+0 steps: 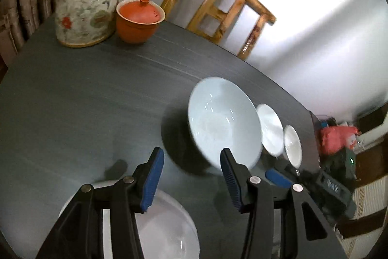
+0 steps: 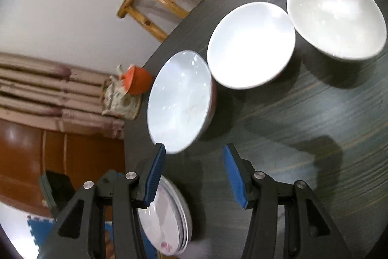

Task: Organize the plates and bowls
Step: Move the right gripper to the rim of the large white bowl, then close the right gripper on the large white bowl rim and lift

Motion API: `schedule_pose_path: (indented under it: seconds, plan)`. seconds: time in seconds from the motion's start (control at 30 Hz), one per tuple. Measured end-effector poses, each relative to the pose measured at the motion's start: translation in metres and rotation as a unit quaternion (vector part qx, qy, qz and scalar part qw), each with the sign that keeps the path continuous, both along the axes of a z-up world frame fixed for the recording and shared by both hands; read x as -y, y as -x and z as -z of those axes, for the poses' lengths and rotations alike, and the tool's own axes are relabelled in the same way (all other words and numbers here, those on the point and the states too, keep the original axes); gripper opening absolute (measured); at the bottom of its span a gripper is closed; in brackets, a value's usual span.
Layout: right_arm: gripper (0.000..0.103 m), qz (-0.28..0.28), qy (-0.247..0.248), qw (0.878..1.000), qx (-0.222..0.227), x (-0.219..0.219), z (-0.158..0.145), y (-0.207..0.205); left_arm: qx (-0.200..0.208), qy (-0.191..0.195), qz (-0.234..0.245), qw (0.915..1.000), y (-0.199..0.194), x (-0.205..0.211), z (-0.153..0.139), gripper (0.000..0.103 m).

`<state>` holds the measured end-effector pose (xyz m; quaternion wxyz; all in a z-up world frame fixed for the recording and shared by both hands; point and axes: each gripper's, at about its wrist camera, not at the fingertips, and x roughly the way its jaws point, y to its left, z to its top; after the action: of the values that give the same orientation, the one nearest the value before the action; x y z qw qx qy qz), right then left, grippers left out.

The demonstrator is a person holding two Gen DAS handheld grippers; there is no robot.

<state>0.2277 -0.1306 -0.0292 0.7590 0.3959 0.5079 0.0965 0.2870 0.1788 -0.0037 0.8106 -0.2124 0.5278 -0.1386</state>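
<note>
The left gripper (image 1: 191, 170) points forward and down, its black arms spread and its blue-padded fingers (image 1: 152, 180) standing apart with nothing pressed between them — an open stance. The right gripper (image 2: 194, 169) tilts down likewise, its blue pads (image 2: 155, 176) parted and bare — part of it also shows beyond the left gripper's own right finger in the left wrist view.

Glossy ceramic bowls (image 2: 252, 45), matt dark table (image 2: 315, 113)
</note>
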Motion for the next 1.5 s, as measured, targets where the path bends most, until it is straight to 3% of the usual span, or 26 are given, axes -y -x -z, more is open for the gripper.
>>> schedule_pose_path:
  seconds: [0.33,0.43,0.5,0.53,0.57,0.63,0.7,0.93,1.23,1.5]
  plan:
    - [0.047,0.032,-0.022,0.999,-0.033,-0.003,0.024,-0.03,-0.046,0.004,0.034,0.9983,-0.066,0.016,0.048,0.049]
    - [0.035,0.03,-0.012,0.999,-0.037,-0.009,0.028,-0.037,-0.049,0.002,0.034,0.9982,-0.074,0.018,0.059,0.049]
    - [0.016,0.027,-0.012,0.998,-0.047,-0.012,0.034,-0.04,-0.058,0.005,0.038,0.9976,-0.077,0.021,0.066,0.049]
    - [0.014,0.027,-0.012,0.998,-0.048,-0.012,0.037,-0.041,-0.062,-0.002,0.037,0.9974,-0.075,0.021,0.068,0.034]
    - [0.014,0.027,-0.011,0.999,-0.044,-0.012,0.037,-0.042,-0.066,-0.012,0.039,0.997,-0.073,0.024,0.071,0.01]
    - [0.014,0.012,0.013,0.999,-0.034,-0.016,0.033,-0.042,-0.061,-0.019,0.042,0.9971,-0.067,0.03,0.068,0.008]
    - [0.013,0.001,0.023,0.999,-0.027,-0.019,0.03,-0.041,-0.053,-0.042,0.041,0.9969,-0.057,0.036,0.063,0.008]
    - [0.012,-0.014,0.021,0.999,-0.031,-0.006,0.032,-0.019,-0.051,-0.058,0.044,0.996,-0.011,0.048,0.052,0.008]
    - [0.011,-0.047,0.038,0.998,-0.017,0.019,0.008,0.047,-0.03,-0.059,0.058,0.9961,0.07,0.081,0.022,0.01]
    - [0.011,-0.055,0.052,0.997,-0.024,0.053,0.001,0.113,-0.052,-0.043,0.072,0.9951,0.136,0.107,0.034,0.01]
